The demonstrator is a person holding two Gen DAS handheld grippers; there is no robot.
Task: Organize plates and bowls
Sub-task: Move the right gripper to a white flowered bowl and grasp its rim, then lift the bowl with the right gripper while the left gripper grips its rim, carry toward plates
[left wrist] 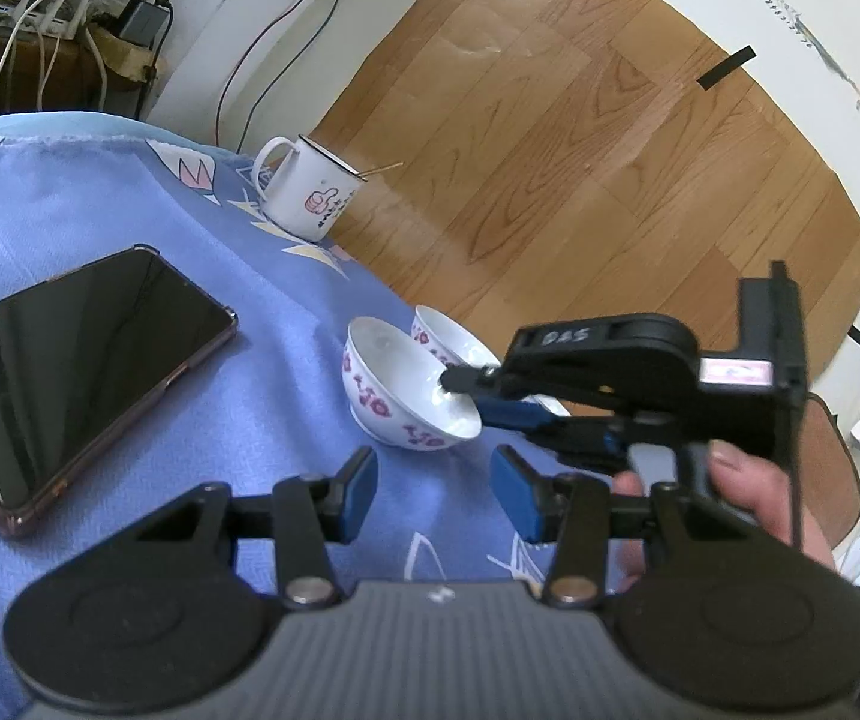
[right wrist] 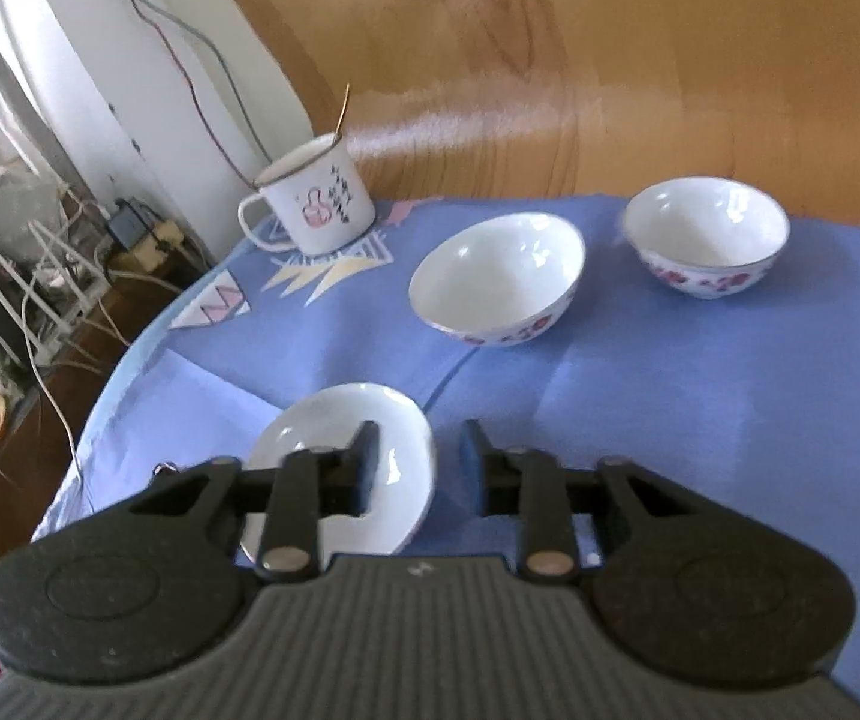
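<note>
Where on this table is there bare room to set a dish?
Bare cloth in front of the right bowl, right of the plate. A smaller patch lies between the plate and the mug. Crowded: the far edge, with mug, left bowl and right bowl.

The left gripper (left wrist: 433, 492) is pointing slightly downward, its blue pads (left wrist: 364, 495) standing well apart with nothing between them. The right gripper (right wrist: 421, 462) is reaching in from the right, just ahead of the left one, angled more steeply down, its jaws narrower yet showing a gap. The right hand (left wrist: 748, 492) is wrapping the handle, thumb lying on top.
</note>
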